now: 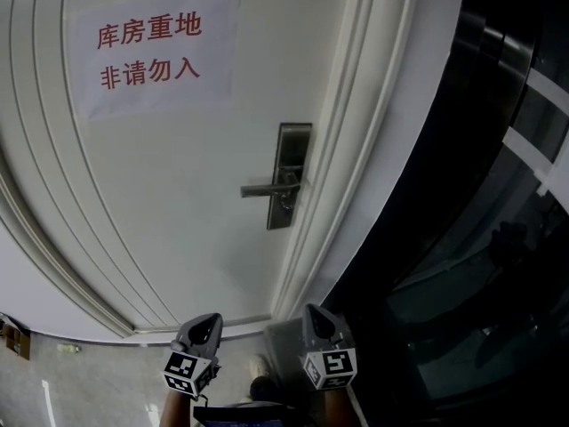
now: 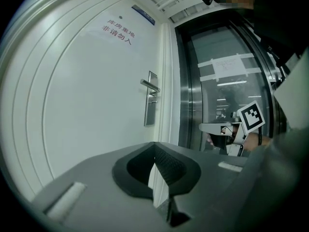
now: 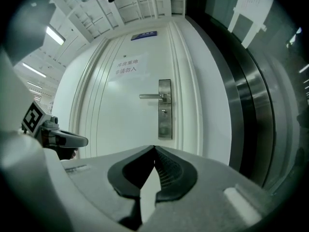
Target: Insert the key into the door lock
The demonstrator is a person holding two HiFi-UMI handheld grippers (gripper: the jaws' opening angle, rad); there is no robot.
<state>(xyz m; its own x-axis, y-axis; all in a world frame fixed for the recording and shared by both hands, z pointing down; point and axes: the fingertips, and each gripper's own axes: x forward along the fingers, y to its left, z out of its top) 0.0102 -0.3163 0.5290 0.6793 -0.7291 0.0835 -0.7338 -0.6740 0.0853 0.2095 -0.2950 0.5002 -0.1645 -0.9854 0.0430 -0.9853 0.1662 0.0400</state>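
The door lock (image 1: 290, 176) is a metal plate on the right edge of the white door (image 1: 178, 203), about halfway up, with the lever handle (image 1: 267, 189) sticking out to the left. The keyhole is too small for me to pick out for sure.

Thing is, I can't spot a key in any view. The left claw (image 1: 208, 320) and right claw (image 1: 318, 311) both sit low by the door's bottom edge, well apart from the lock. Each is pinched closed, with nothing showing between the tips.

My read: this is only the approach, and insertion hasn't started. The next move needs whichever claw has the key raised and lined up square with the lock.

No containers anywhere, just a red-lettered sign (image 1: 151, 52) up top.
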